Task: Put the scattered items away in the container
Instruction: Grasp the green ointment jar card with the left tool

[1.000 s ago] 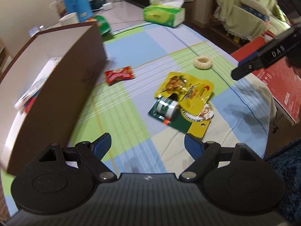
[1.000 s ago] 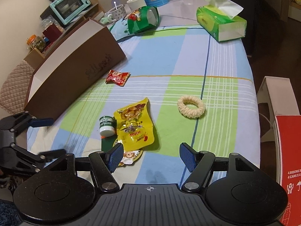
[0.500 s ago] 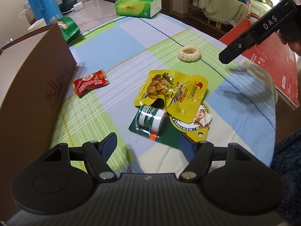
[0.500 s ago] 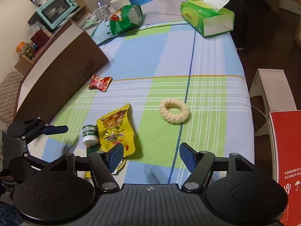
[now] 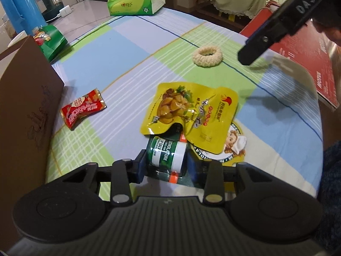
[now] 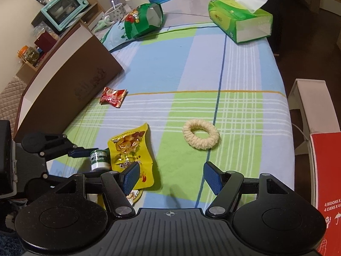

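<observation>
1 brown box (image 6: pixel 64 89) | 1 green jar (image 5: pixel 167 154) | 2 yellow packets (image 5: pixel 191 111) (overlapping) | 1 red sachet (image 5: pixel 83 107) | 1 rope ring (image 5: pixel 207 55)

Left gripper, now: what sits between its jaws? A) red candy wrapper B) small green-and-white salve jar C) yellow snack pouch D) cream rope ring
B. In the left wrist view the left gripper has its blue pads on either side of the small green-and-white salve jar, which lies on a green card beside the yellow snack pouch; the red candy wrapper and the cream rope ring lie apart on the cloth.
</observation>
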Demonstrator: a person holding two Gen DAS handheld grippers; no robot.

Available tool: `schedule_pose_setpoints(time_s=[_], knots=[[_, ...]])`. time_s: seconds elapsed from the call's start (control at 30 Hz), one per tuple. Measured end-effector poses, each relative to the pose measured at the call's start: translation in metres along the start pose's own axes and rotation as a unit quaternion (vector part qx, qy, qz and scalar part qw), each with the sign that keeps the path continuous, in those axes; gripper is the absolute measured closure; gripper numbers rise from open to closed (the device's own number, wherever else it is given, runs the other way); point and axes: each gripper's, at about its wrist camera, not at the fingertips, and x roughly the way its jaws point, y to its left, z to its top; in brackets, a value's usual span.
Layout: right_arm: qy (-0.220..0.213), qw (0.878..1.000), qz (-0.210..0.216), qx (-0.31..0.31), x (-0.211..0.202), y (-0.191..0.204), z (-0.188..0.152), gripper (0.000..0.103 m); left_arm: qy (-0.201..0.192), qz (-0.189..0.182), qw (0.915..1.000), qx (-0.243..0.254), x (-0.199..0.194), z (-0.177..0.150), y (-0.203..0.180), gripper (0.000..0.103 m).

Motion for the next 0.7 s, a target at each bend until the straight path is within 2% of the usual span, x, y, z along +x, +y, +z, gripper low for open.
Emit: schedule_pose_setpoints(time_s=[0.1, 0.27, 0.43, 0.57, 0.6, 0.7], knots=[[0.002, 1.000, 0.004, -0.006, 0.003, 0.003, 0.001, 0.034, -0.001, -0.003, 0.9999, -0.010, -0.011, -0.008, 0.004, 0.070], [0.006, 1.000, 0.014, -0.015, 0.008, 0.010, 0.002, 0.034, 0.008, 0.016, 0.9994, -0.029, -0.032, -0.029, 0.014, 0.070], [0.013, 0.999, 0.035, -0.025, 0.017, 0.022, 0.001, 0.034, 0.026, 0.025, 0.9978, -0.056, -0.035, -0.049, 0.019, 0.071], [0.020, 0.998, 0.053, -0.024, 0.030, 0.032, 0.000, 0.034, 0.022, 0.028, 0.9974, -0.063, -0.030, -0.050, 0.015, 0.068], [0.020, 0.998, 0.055, -0.023, 0.034, 0.034, 0.000, 0.034, 0.019, 0.028, 0.9974, -0.064, -0.029, -0.050, 0.014, 0.072], [0.022, 0.998, 0.062, -0.019, 0.044, 0.039, 0.001, 0.034, 0.011, 0.023, 0.9970, -0.073, -0.035, -0.052, 0.017, 0.072]])
